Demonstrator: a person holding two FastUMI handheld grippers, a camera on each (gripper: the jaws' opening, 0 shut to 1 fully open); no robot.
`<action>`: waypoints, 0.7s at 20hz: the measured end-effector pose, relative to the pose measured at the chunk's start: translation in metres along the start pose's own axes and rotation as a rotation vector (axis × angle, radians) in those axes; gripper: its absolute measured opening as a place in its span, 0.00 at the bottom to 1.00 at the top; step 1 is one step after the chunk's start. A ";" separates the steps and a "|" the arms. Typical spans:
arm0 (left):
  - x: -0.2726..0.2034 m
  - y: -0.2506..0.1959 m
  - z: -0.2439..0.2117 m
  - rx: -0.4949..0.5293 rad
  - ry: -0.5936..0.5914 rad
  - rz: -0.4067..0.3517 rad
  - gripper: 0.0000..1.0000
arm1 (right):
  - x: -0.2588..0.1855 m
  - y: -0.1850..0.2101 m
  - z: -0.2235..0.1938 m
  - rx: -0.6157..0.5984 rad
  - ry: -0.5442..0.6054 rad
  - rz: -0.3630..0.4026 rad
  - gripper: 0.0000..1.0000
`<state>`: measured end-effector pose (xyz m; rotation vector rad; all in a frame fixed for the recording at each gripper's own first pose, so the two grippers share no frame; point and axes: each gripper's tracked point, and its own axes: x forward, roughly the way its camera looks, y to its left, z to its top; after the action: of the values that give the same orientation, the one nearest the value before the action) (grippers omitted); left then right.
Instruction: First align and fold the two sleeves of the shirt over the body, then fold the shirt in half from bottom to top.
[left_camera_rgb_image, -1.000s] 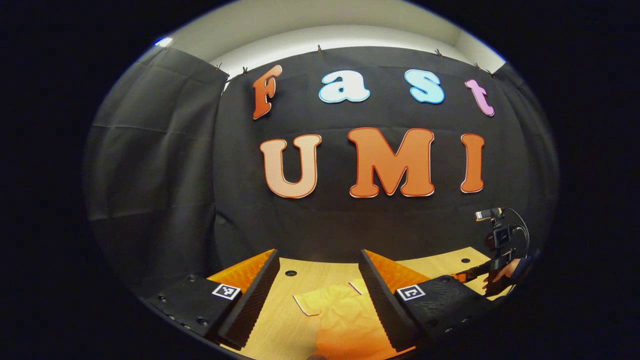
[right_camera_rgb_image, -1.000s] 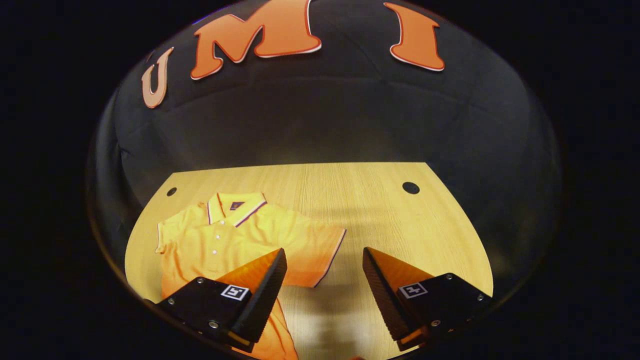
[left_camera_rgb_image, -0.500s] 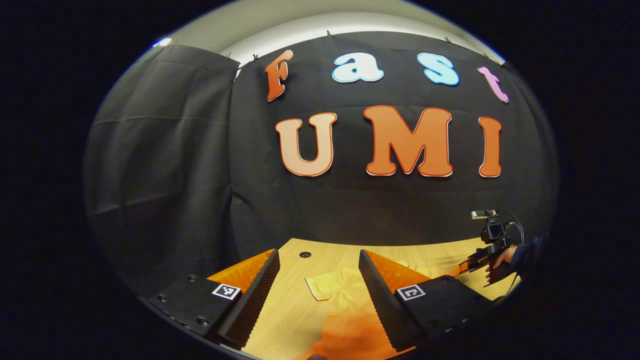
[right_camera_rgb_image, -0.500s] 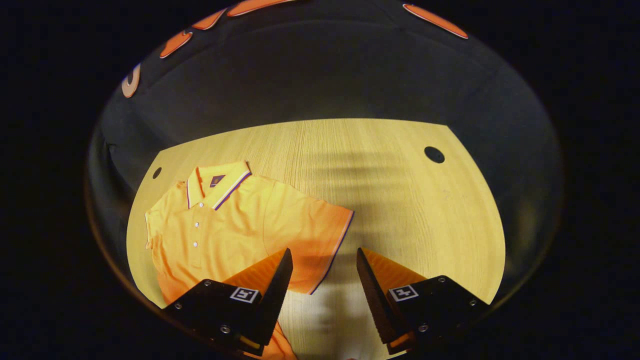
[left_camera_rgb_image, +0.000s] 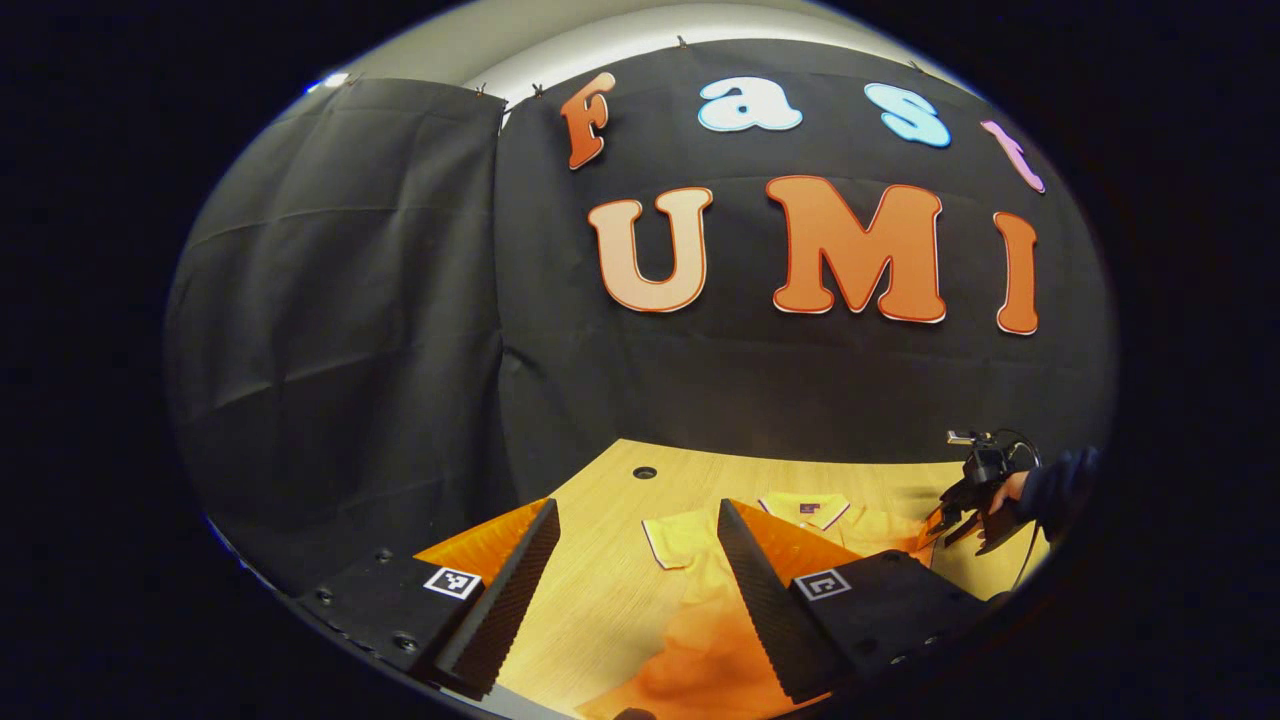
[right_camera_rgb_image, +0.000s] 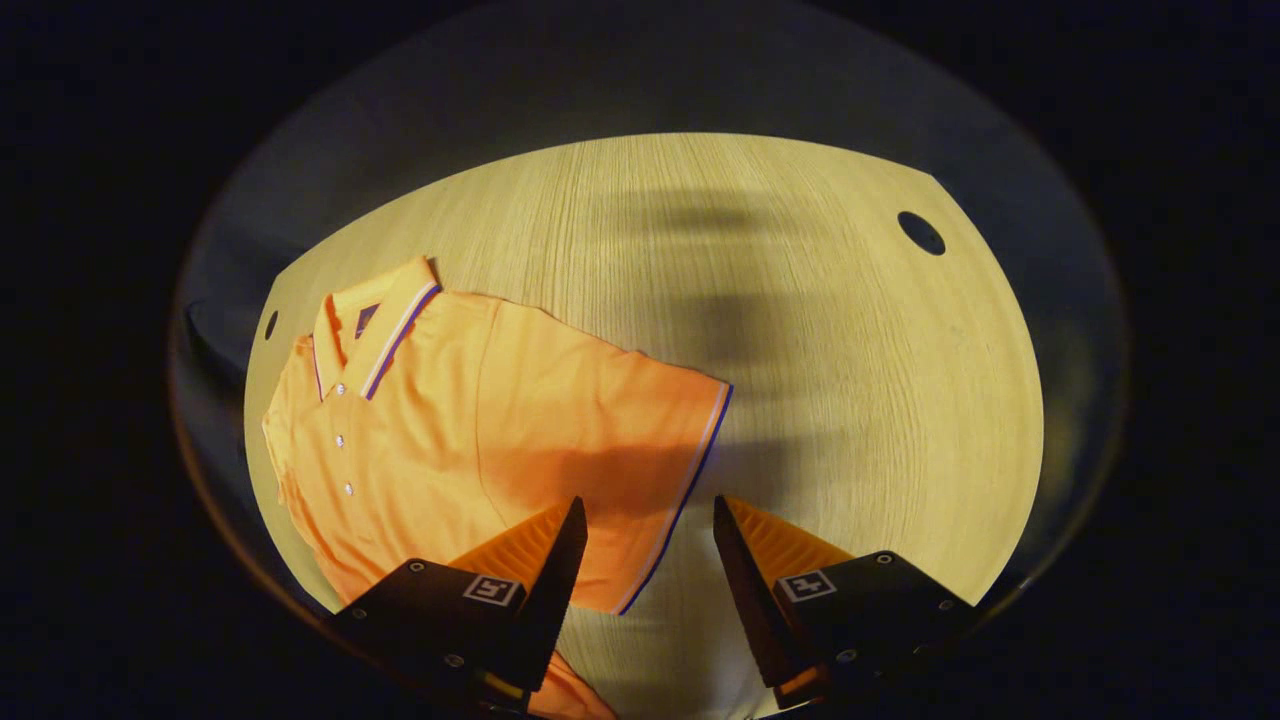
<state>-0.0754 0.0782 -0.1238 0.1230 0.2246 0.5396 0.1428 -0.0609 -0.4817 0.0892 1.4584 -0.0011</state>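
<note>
Orange polo shirt (right_camera_rgb_image: 480, 440) flat on worktop (right_camera_rgb_image: 850, 400), sleeves spread. Right hand-held gripper (right_camera_rgb_image: 640, 525) jaws wide, poised above the shirt's sleeve hem. Left hand-held gripper (left_camera_rgb_image: 635, 525) jaws wide, over the shirt's other sleeve, holding nothing

Light wood table (right_camera_rgb_image: 800, 400) w/ round holes (right_camera_rgb_image: 920, 232); black cloth wall (left_camera_rgb_image: 350, 330) behind.

L tool (left_camera_rgb_image: 635, 560) open above shirt (left_camera_rgb_image: 700, 640) on table (left_camera_rgb_image: 600, 590)

Black cloth wall (left_camera_rgb_image: 350, 300), wood table (right_camera_rgb_image: 850, 400) w/ holes, dim light
</note>
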 end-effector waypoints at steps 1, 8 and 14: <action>0.000 -0.001 -0.001 0.001 0.005 0.003 0.97 | 0.000 -0.006 -0.003 -0.004 0.015 -0.042 0.78; 0.004 -0.010 -0.007 -0.020 0.030 -0.010 0.98 | -0.002 0.017 0.005 0.094 0.049 0.097 0.06; 0.007 -0.006 -0.011 -0.017 0.045 -0.010 0.98 | -0.040 0.055 0.037 0.106 -0.069 0.242 0.06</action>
<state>-0.0695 0.0771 -0.1367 0.0928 0.2644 0.5350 0.1780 -0.0104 -0.4343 0.3483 1.3710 0.1154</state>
